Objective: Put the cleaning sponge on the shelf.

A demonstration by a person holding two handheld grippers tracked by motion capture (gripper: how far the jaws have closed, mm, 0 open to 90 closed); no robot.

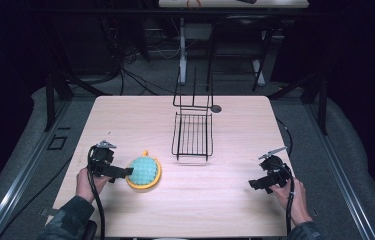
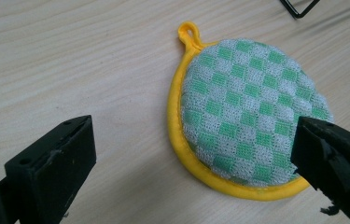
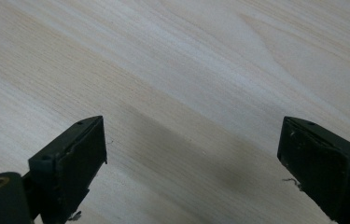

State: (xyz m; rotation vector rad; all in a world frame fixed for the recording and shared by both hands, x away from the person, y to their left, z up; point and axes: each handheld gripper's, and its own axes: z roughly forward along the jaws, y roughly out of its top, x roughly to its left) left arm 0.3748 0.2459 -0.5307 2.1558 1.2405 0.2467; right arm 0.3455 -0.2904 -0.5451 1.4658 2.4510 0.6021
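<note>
So the round green-and-white checked pot holder with yellow trim [image 2: 252, 112] lies flat on the pale wooden table [image 1: 225, 200], near-left; left gripper [image 1: 120, 172] is gaping wide right at it; right gripper [image 1: 256, 184], jaws also spread, sits over bare wood; black wire rack [image 1: 192, 134] mid-table.

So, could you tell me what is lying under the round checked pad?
The pad lies flat on the bare wooden table; its yellow rim meets the wood all round. Whatever might sit beneath its middle is covered.
</note>
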